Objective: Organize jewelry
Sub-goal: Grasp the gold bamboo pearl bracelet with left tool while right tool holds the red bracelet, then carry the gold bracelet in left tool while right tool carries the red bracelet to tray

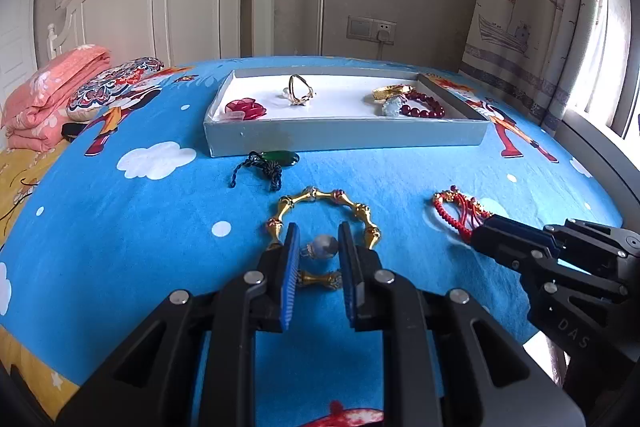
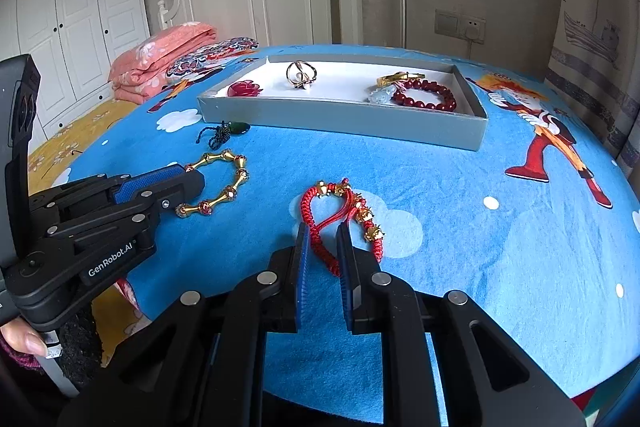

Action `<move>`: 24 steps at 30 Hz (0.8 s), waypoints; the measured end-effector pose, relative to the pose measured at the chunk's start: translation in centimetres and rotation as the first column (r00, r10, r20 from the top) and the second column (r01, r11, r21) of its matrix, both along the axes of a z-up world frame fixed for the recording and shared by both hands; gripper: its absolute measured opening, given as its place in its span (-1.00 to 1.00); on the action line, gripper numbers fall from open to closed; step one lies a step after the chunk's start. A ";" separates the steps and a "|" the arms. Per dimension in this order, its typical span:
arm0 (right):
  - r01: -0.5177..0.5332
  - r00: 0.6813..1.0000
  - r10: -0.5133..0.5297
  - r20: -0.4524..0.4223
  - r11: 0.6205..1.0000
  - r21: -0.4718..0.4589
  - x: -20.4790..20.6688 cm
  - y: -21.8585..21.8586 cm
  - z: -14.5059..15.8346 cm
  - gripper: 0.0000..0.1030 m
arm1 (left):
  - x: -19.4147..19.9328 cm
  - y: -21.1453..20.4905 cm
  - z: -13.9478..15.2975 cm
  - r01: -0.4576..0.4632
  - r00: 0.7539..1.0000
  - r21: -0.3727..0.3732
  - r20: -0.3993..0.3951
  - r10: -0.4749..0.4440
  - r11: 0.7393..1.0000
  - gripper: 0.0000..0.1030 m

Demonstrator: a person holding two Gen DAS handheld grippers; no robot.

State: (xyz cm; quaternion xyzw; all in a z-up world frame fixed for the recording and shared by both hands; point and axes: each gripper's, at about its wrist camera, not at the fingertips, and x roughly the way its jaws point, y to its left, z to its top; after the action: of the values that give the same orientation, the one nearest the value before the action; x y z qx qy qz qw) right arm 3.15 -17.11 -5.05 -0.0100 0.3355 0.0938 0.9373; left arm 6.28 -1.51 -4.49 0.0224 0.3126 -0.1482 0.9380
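Note:
A grey tray at the back of the bed holds a red flower piece, a gold ring piece, a gold bangle and a dark red bead bracelet. On the blue sheet lie a green pendant on a dark cord, a gold link bracelet and a red cord bracelet. My left gripper is open, its jaws either side of a pearl ring inside the gold bracelet. My right gripper is open around the red cord.
A folded pink quilt and a patterned pillow lie at the back left by the white headboard. Curtains and a window are on the right. A white wardrobe stands to the left.

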 end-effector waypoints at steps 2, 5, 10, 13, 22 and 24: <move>-0.015 1.000 0.015 0.012 1.000 -0.019 -0.2 0.5 0.1 -0.71 | 0.0 0.2 0.0 -0.005 1.000 -0.010 0.000 0.005 1.000 -0.63; -0.041 0.999 0.042 0.027 0.998 -0.050 -0.5 1.1 0.2 -0.59 | -0.2 0.2 0.1 -0.007 1.000 -0.012 0.009 0.007 1.000 -0.63; -0.063 0.997 0.066 0.046 0.996 -0.070 -0.9 0.7 -0.6 -0.31 | -0.7 0.0 0.1 -0.003 1.000 -0.006 0.021 0.003 1.000 -0.63; -0.083 0.994 0.087 0.069 0.995 -0.062 -1.1 0.5 -0.9 -0.32 | -0.6 0.0 0.1 -0.001 1.000 -0.009 0.017 0.001 1.000 -0.63; -0.089 0.986 0.099 0.132 0.993 -0.079 -1.9 1.0 0.1 -0.96 | -1.0 0.2 0.3 -0.011 0.999 -0.010 0.033 0.011 1.000 -0.63; -0.088 0.984 0.098 0.151 0.994 -0.072 -2.1 1.1 0.8 -0.96 | -1.2 0.2 0.5 -0.012 0.999 -0.006 0.041 0.012 1.000 -0.63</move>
State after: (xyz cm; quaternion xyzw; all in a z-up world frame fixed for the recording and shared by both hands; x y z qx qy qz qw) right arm 1.09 -16.00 -4.22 -0.0635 0.2637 0.1253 0.9543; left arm 5.12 -1.33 -3.99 0.0209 0.2929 -0.1428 0.9452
